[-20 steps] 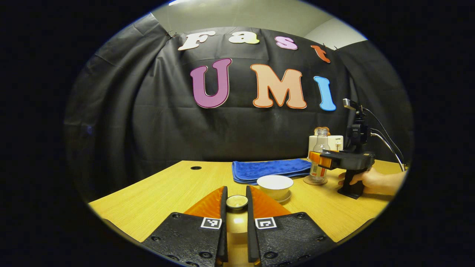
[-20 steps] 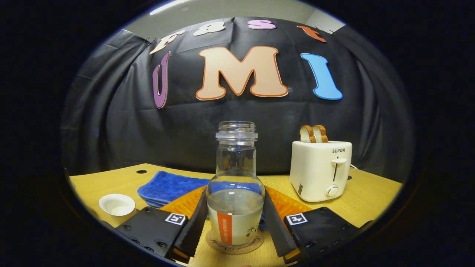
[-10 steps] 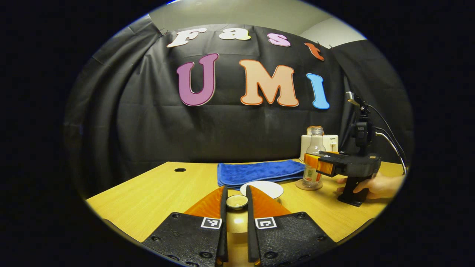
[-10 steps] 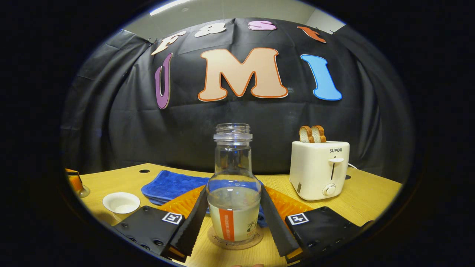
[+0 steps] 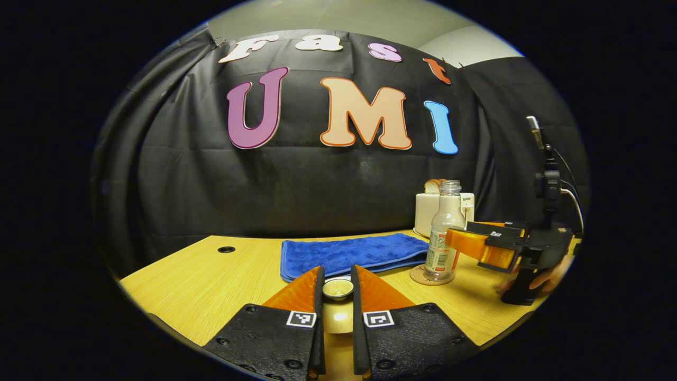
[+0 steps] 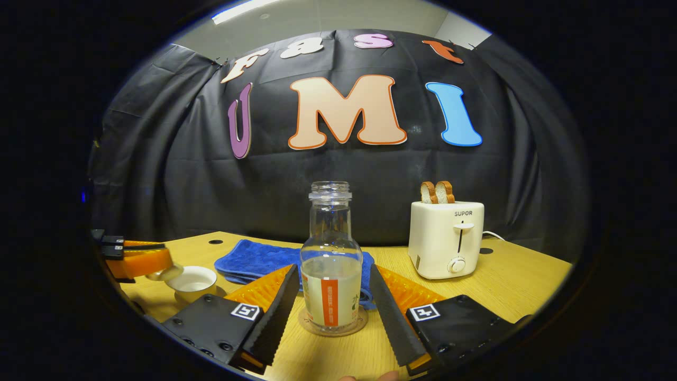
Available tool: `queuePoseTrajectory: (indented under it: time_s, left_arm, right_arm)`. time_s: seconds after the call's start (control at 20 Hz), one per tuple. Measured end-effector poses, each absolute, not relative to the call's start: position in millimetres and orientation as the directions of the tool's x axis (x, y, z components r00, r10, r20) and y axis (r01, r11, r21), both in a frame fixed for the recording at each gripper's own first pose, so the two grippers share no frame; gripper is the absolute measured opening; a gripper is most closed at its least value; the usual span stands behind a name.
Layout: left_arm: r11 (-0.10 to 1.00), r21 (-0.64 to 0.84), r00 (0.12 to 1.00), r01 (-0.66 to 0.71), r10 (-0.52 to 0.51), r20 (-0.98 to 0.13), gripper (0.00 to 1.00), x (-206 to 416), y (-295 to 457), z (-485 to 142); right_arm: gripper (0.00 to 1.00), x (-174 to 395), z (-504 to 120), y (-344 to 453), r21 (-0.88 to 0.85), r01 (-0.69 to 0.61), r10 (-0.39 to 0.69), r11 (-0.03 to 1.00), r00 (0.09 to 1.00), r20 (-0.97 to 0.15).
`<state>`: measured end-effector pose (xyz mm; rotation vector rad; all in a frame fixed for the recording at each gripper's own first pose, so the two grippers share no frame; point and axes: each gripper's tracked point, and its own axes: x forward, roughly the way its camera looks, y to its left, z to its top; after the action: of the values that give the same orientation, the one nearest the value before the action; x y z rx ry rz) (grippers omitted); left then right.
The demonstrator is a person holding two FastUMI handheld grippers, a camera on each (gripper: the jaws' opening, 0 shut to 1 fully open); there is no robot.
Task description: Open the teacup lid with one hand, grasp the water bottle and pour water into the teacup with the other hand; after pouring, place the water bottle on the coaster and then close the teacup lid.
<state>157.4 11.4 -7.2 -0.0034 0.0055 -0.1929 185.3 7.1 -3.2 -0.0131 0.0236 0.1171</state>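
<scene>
I hold the teacup lid (image 5: 337, 289) pinched between both fingers of the left gripper (image 5: 337, 286), lifted clear of the desk (image 5: 211, 286). Seen from the right gripper view, the left gripper (image 6: 138, 260) hangs just beside and slightly above the open teacup (image 6: 194, 279), with the lid (image 6: 165, 273) over the cup's near-left rim rather than centred on it.

The water bottle (image 6: 331, 275) stands upright on the coaster (image 6: 332, 327), uncapped and roughly half full. The right gripper (image 6: 333, 317) is spread wide, a finger on either side of the bottle with a visible gap on both flanks; it grips nothing. In the left gripper view the same gripper (image 5: 478, 248) sits just to the right of the bottle (image 5: 443, 239) and apart from it, held by a hand (image 5: 545, 278) that is partly hidden.

Judgement: pouring and placing look done, and closing the cup is the step in hand. The move turns on one relation: the teacup lies just to the right of and below the lid, so the left gripper is by far the nearer hand and needs a short sideways shift, then a level descent. The lid appears slightly tilted in the right gripper view; I would level it before lowering.

Risk: a skewed lid may catch the rim and shove the light cup.

Other items noted: a blue towel (image 6: 248, 262) behind the cup and a toaster (image 6: 447, 239) with bread, well apart from the work.
</scene>
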Motion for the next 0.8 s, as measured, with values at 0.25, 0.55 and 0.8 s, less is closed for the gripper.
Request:
queuePoseTrajectory:
  time_s: [0.25, 0.55, 0.8]
  left_arm:
    - [0.979, -0.004, 0.979, 0.202, -0.202, -0.005, 0.18, 173, 5, -7]
    - [0.980, 0.028, 0.980, 0.196, -0.195, -0.047, 0.18, 182, -1, -14]
    - [0.982, 0.083, 0.978, 0.169, -0.157, -0.136, 0.18, 187, -1, -27]
  right_arm:
    - [0.91, 158, 0, -11, -0.012, -0.121, 0.121, 0.993, 0.992, -0.022]
    - [0.88, 134, 2, -31, -0.012, -0.123, 0.123, 0.992, 0.992, -0.020]
    - [0.90, 128, 3, -36, -0.011, -0.128, 0.128, 0.992, 0.992, -0.020]
